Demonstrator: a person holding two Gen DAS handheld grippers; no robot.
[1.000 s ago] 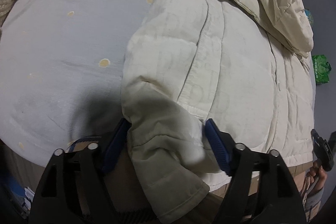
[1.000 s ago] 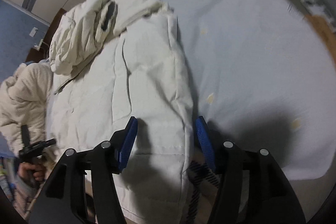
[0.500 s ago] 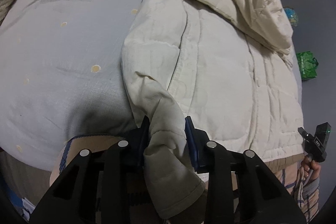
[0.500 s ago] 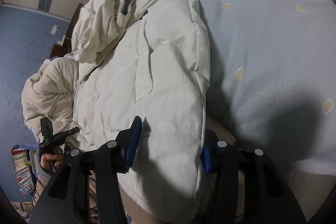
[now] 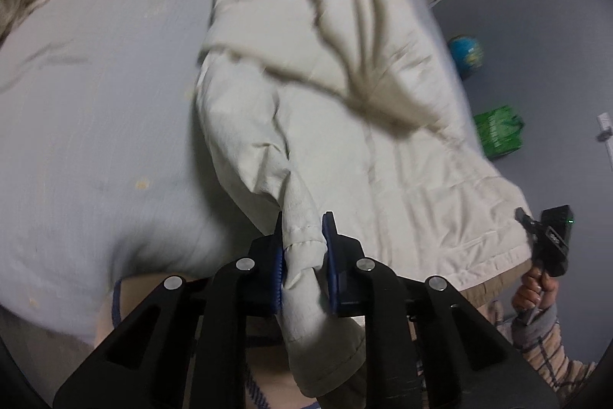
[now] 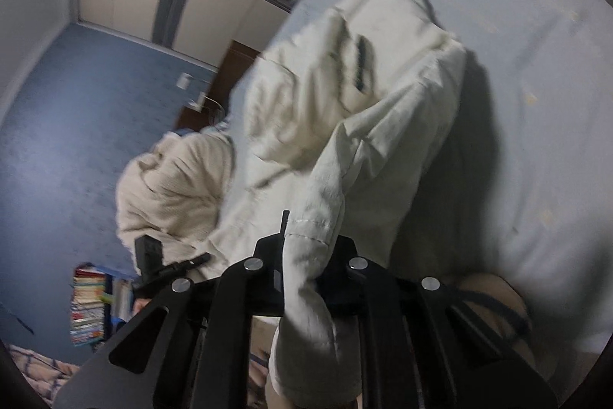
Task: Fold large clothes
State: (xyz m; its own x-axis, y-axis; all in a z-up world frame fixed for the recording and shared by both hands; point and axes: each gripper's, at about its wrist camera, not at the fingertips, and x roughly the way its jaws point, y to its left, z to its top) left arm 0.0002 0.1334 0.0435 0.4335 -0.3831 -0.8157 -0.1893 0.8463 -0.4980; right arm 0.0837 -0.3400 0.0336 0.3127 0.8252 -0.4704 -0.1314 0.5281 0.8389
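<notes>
In the left wrist view, a large cream quilted padded jacket (image 5: 345,125) lies lengthwise down the middle of a pale grey-blue bed sheet (image 5: 95,125), its hood bunched toward the far edge of the bed and its hem at the near edge. The left gripper (image 5: 302,252) has its blue-padded fingers (image 5: 329,240) clamped nearly together on the jacket's near-left hem corner, which rises in a taut ridge with the slack end drooping past the jaws. The picture is blurred, so finer seams are hard to read. The risk here, as I judge it, is that only a thin pinch of slippery padded fabric is held; a quick pull could let it slide out, or drag the whole jacket along the sheet instead of folding it.

In the right wrist view, the right gripper (image 6: 306,248) is likewise closed tight on the opposite hem corner, lifted clear of the sheet and casting a dark shadow. A ribbed cream knit garment (image 6: 172,179) sits heaped by the bed's left edge, touching the jacket; uneven lifting between the two hands could skew the fold or catch that heap.
</notes>
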